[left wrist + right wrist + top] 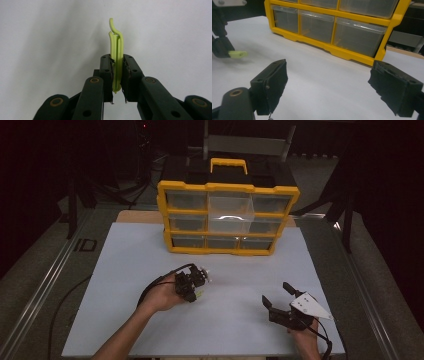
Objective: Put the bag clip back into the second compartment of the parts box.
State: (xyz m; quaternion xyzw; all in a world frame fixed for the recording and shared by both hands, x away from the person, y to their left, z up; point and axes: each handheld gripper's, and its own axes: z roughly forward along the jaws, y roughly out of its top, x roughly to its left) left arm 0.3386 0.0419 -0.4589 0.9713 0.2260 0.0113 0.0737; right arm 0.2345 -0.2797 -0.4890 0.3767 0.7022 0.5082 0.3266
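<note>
Right gripper (279, 296) sits wide apart near the yellow drawer box (228, 217); left gripper (117, 75) pinches a green clip (116, 53).

The yellow organizer's (332, 50) upper drawers are cut off in the right gripper view; drawer contents are too dim. The green clip's (116, 62) lower end hides between fingers (106, 75).

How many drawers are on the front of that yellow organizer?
9 drawers on the yellow organizer, in three rows of three: top row, middle row, bottom row. The top-middle drawer looks pulled out. None seem hidden.
</note>
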